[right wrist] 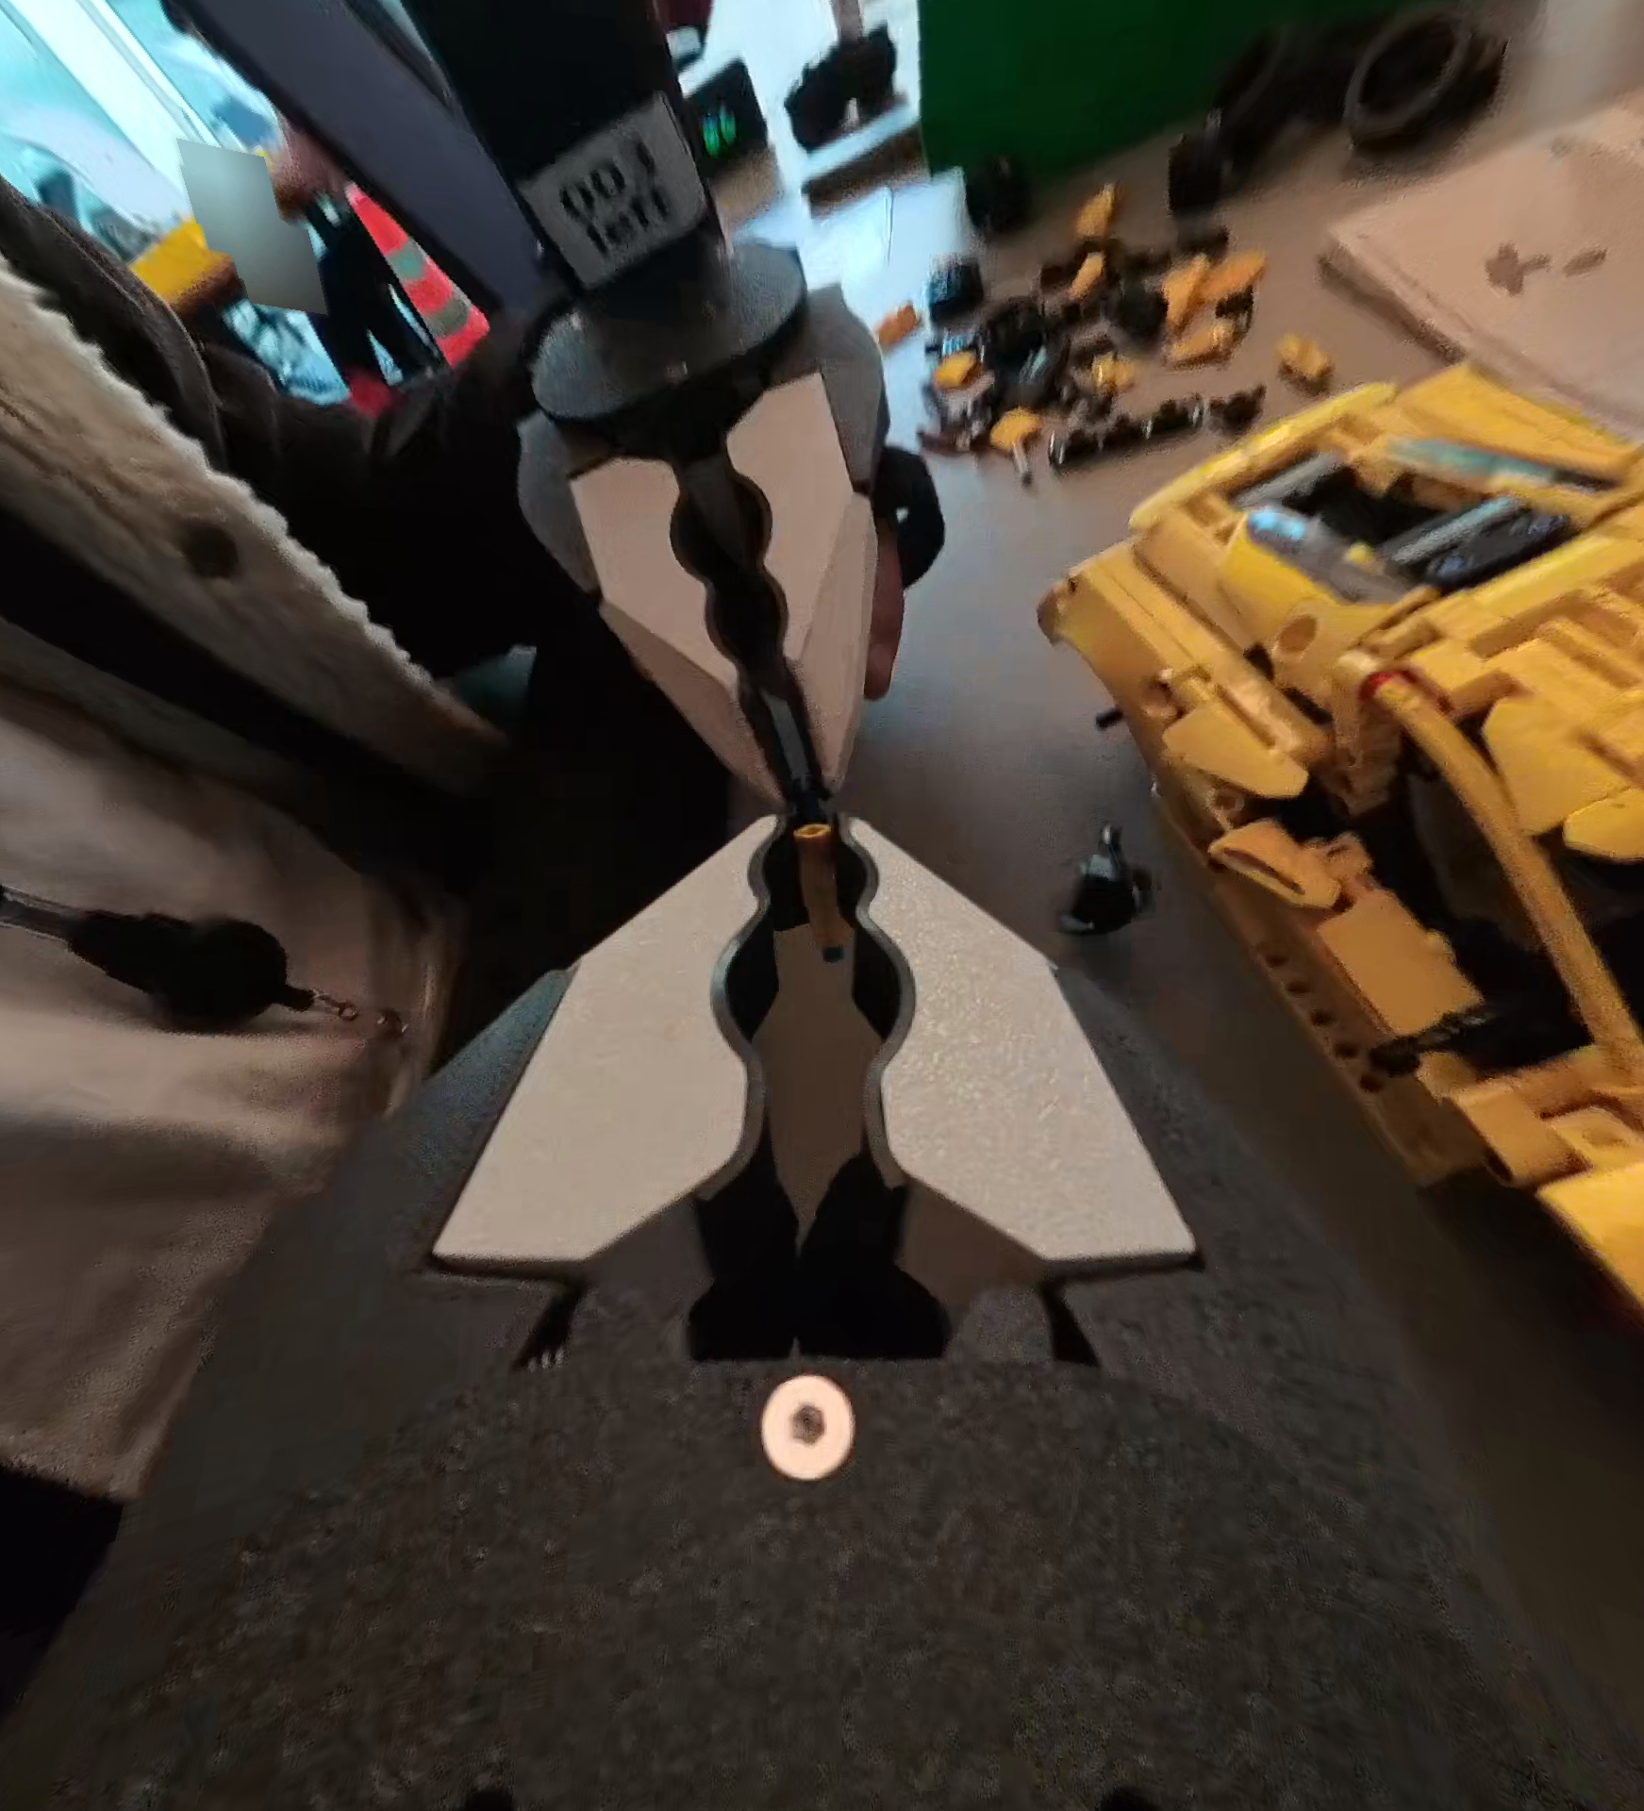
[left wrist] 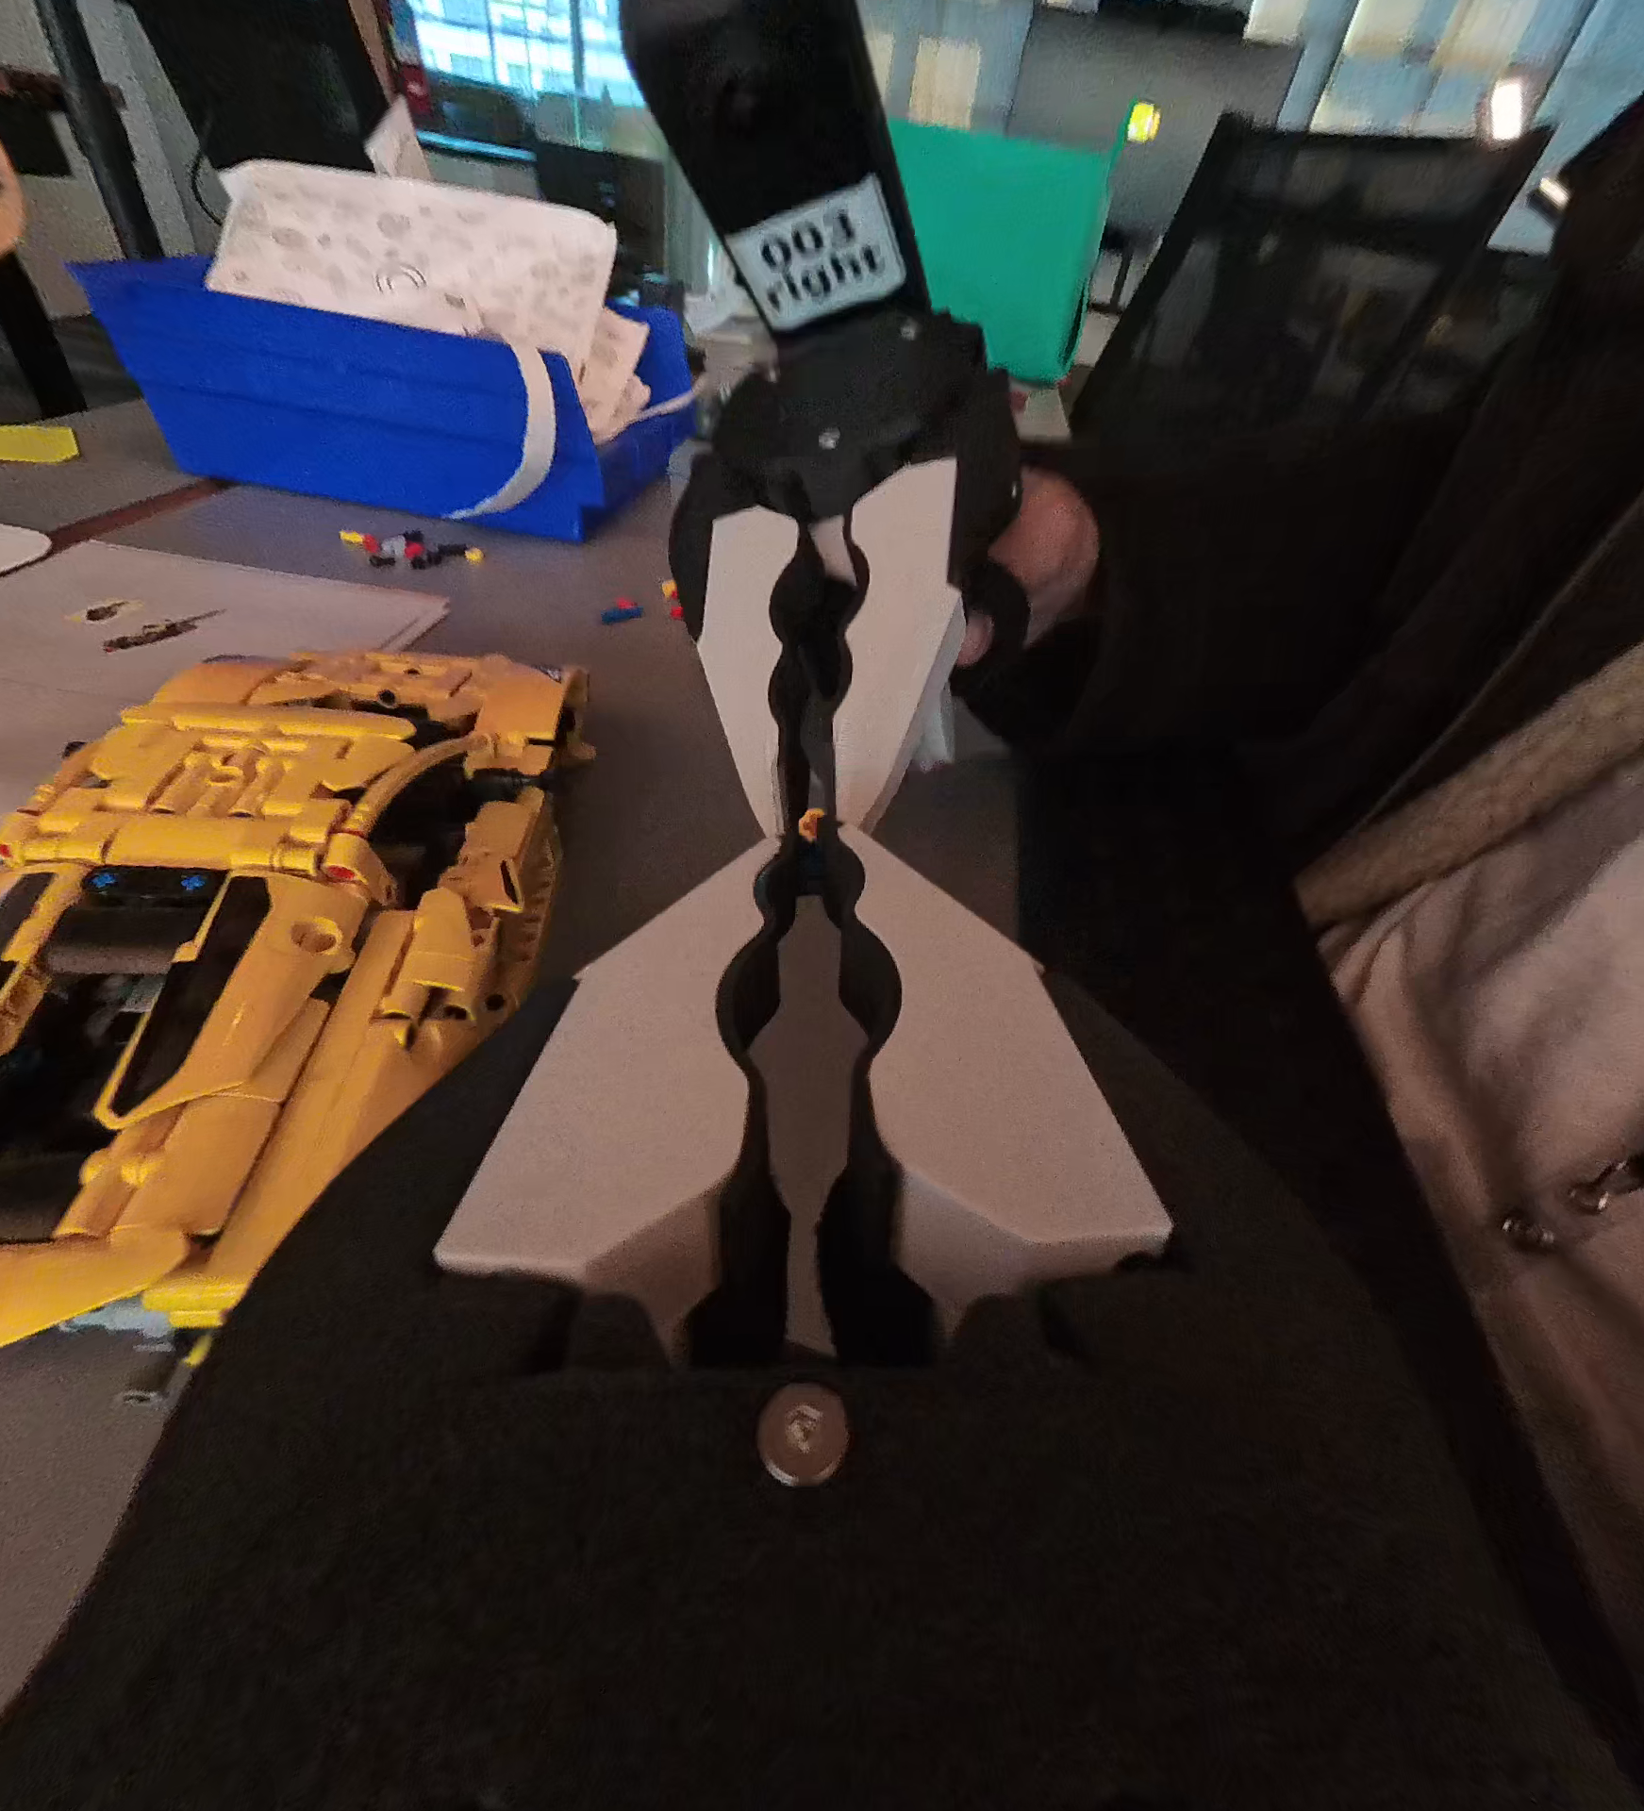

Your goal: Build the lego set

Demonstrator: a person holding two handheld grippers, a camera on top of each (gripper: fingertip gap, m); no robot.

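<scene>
We see the two claws meeting tip to tip above the worktop (left wrist: 34,1470). In the left wrist view, the left claw (left wrist: 810,862) is narrow and grips a small black piece (left wrist: 810,880) with a blue spot at its tips. The right claw (left wrist: 808,813) comes down from 12 o'clock and touches it there. In the right wrist view, the right claw (right wrist: 810,843) is also narrow, and it holds a small yellow pin (right wrist: 820,882) between its tips. The left claw (right wrist: 803,784) reaches in from 12 o'clock and holds a thin black part against the end of this pin.

The yellow lego car (left wrist: 239,941) lies on the worktop at 9 o'clock in the left view, well apart from the claws. Loose yellow and black pieces (right wrist: 1092,333) lie at 1 o'clock in the right view, and a blue bin (left wrist: 347,392) stands at 11 o'clock in the left view.
</scene>
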